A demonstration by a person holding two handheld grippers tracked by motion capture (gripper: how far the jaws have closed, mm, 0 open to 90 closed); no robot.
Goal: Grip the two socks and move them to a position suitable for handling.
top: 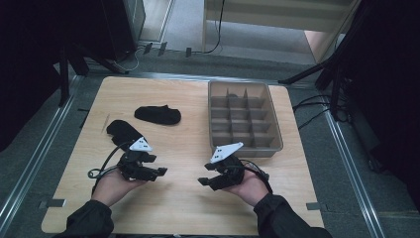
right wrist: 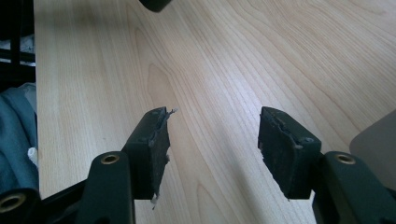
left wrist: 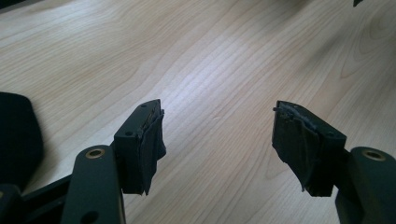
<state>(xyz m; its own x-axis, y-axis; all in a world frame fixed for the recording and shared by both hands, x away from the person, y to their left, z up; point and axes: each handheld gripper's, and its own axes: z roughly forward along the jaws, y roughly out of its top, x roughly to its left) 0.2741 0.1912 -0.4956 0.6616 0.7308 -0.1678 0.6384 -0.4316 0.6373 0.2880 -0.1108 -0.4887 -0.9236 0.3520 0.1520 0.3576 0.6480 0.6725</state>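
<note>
Two black socks lie on the wooden table (top: 183,198): one (top: 157,114) left of the tray, the other (top: 123,130) nearer, just beyond my left hand. That nearer sock (left wrist: 16,135) shows at the left edge of the left gripper view. My left gripper (top: 157,165) (left wrist: 218,116) is open and empty, low over bare wood, pointing right. My right gripper (top: 205,173) (right wrist: 212,116) is open and empty too, pointing left toward the other one. The two grippers face each other with a gap of bare table between them.
A grey tray (top: 273,119) divided into several compartments stands at the table's right, beyond my right hand. A grey shape (right wrist: 376,135) at the right edge of the right gripper view may be its corner. Dark stands and cables surround the table on the floor.
</note>
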